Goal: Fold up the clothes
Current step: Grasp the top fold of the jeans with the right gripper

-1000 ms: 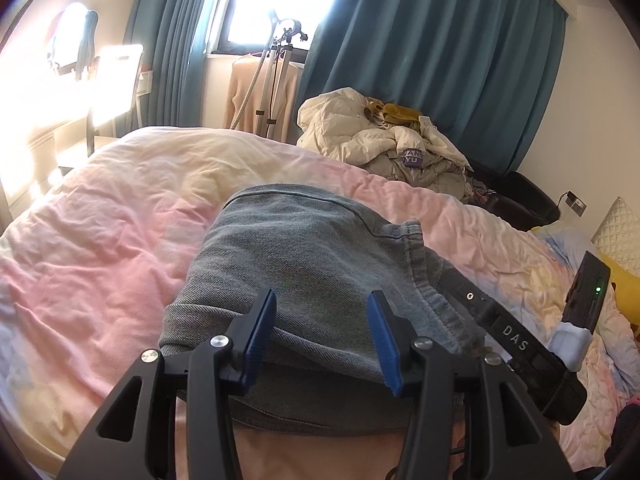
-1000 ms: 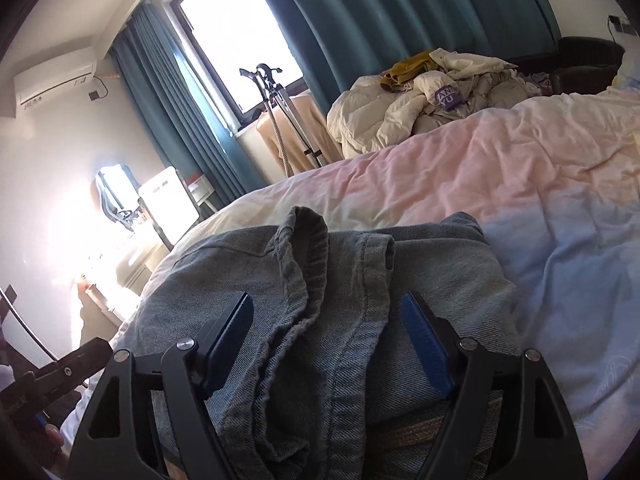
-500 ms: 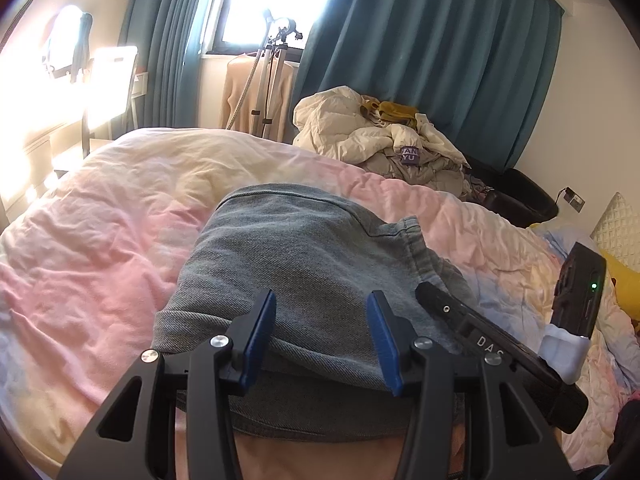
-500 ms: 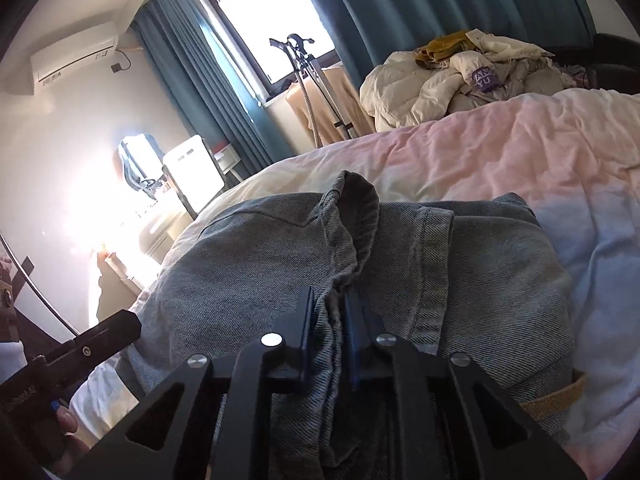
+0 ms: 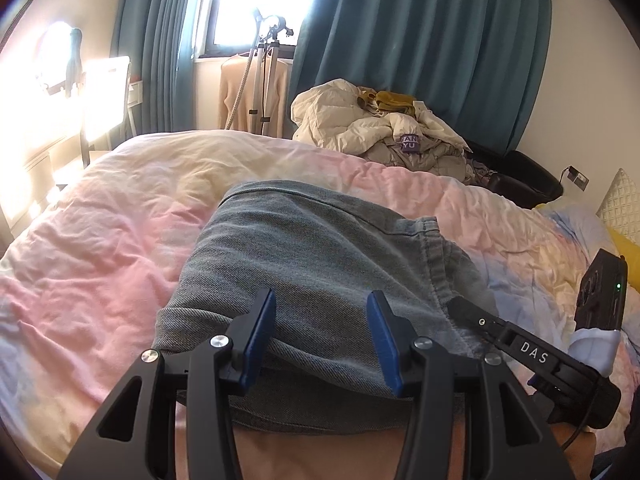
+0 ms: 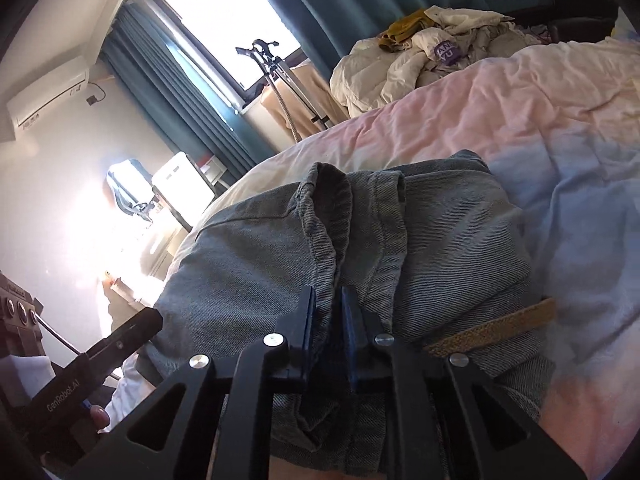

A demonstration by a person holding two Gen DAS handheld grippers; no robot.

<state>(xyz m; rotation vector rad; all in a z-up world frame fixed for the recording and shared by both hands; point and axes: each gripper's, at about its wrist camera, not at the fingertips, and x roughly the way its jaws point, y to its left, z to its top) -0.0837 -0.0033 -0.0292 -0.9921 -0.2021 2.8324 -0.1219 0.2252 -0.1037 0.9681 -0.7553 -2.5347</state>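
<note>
The folded grey denim garment (image 5: 320, 264) lies in the centre of the frame on the pink quilt (image 5: 100, 248). The left gripper (image 5: 322, 334) stands wide open over its near edge, holding nothing. The right gripper (image 6: 327, 320) is closed on the raised hem.

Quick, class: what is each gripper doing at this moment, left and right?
Left gripper: open, fingers apart over the folded jeans, holding nothing.
Right gripper: shut on a hem ridge of the jeans.

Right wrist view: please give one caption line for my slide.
Right hand-held gripper shut on a raised fold of grey jeans on a pink bed.
</note>
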